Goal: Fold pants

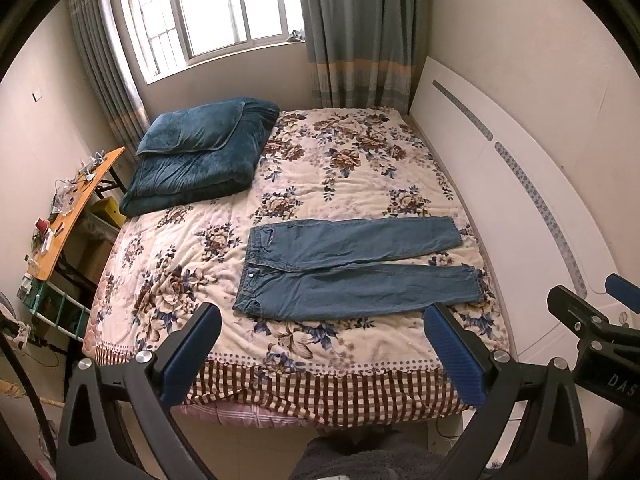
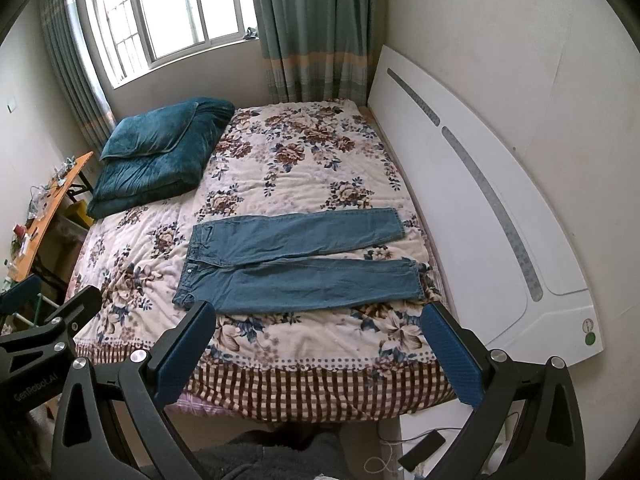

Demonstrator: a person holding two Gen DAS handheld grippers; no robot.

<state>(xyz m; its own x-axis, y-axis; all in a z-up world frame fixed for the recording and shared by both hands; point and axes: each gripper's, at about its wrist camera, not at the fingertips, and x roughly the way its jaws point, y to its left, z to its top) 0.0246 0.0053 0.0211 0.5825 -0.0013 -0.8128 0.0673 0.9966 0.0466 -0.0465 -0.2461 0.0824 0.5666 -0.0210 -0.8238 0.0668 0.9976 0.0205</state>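
Daylit window, grey-green curtains, floral bed, white headboard.

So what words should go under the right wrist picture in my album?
Blue jeans spread flat on a flowery bedspread, with the open right gripper hovering at the bed's edge.

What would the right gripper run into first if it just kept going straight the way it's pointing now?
Most likely the blue denim pants laid flat on the floral bedspread. The right gripper, open and empty, points over the bed's near edge toward them; depth is unclear, so it might meet the bedspread first.
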